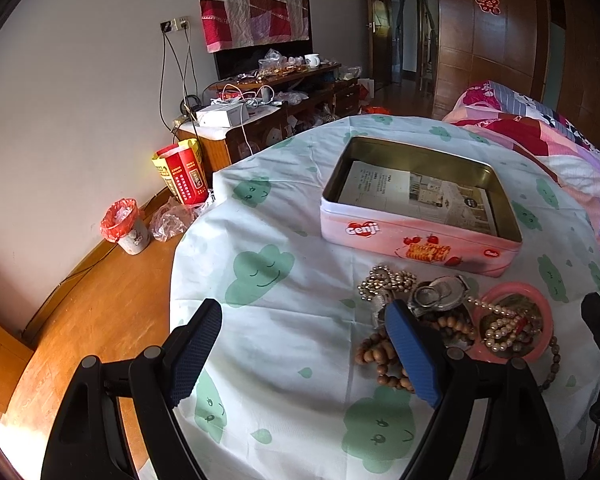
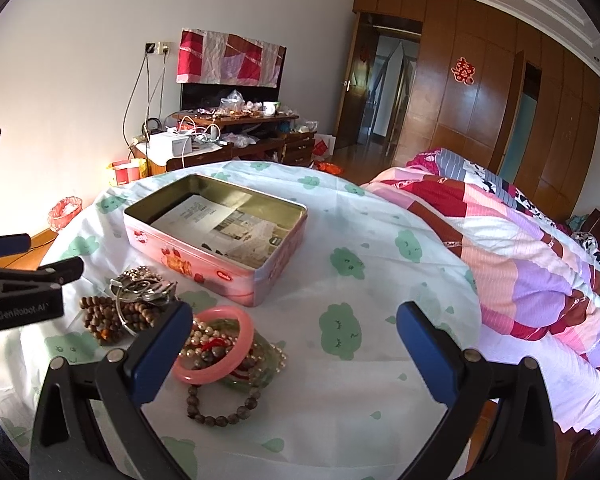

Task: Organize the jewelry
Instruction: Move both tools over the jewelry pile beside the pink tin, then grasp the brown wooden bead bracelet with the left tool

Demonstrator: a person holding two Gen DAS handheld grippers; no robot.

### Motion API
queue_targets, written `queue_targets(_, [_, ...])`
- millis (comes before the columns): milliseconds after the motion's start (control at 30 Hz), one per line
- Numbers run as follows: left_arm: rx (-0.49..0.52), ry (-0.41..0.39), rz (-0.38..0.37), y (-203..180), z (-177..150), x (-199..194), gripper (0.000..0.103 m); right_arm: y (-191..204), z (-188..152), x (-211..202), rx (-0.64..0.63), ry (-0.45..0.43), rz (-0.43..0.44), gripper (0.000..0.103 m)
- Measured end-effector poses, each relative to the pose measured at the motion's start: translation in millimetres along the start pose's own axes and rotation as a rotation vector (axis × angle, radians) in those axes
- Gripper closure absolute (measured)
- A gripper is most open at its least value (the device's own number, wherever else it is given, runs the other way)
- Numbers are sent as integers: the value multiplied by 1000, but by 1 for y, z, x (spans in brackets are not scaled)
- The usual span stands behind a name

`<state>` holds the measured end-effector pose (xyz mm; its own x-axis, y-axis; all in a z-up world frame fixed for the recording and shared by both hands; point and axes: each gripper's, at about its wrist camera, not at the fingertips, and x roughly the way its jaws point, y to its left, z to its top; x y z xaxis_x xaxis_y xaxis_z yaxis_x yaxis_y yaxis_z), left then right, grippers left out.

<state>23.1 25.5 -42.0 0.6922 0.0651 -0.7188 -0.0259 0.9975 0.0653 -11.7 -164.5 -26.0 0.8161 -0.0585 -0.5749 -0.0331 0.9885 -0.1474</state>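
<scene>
**Jewelry heaped between two open grippers, tin beyond**

The left hand-held gripper (image 1: 303, 344) hovers wide open over bare cloud-print cloth on the round tabletop (image 1: 260, 240), whose left edge drops to wooden floor. Right of it lies the tangled pile of bead bracelets and jewelry (image 2: 172, 320), with a pink bangle (image 2: 216, 346) on the pile's right side. The open pink rectangular tin (image 2: 220, 236) sits farther back. The right hand-held gripper (image 2: 296, 344) gapes wide, the pile at its left finger, open cloth right.

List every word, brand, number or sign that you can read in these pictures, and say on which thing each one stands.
"Genji": white brand word on the pink tin, front wall.
"GenRobot.AI": white letters on the left gripper body, partly blurred, seen from the right wrist view.
Red double-happiness sign: paper cut-out on the wooden wardrobe door.
Printed paper inside the tin: text too small to read.
Red and yellow bags on the floor: print too small to read.
</scene>
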Motion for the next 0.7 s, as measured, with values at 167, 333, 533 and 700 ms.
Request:
queue_targets(167, [-11, 10, -37, 2, -3, 9, 19, -4, -6, 11, 9, -14, 3, 1])
queue_targets(333, [28, 23, -101, -12, -10, 12, 21, -4, -14, 26, 20, 16, 44, 12])
queue_targets(533, [73, 62, -140, -29, -19, 13, 33, -3, -19, 32, 6, 40, 51, 12])
queue_targets(700, [72, 112, -209, -34, -27, 23, 52, -3, -20, 31, -53, 54, 16, 12])
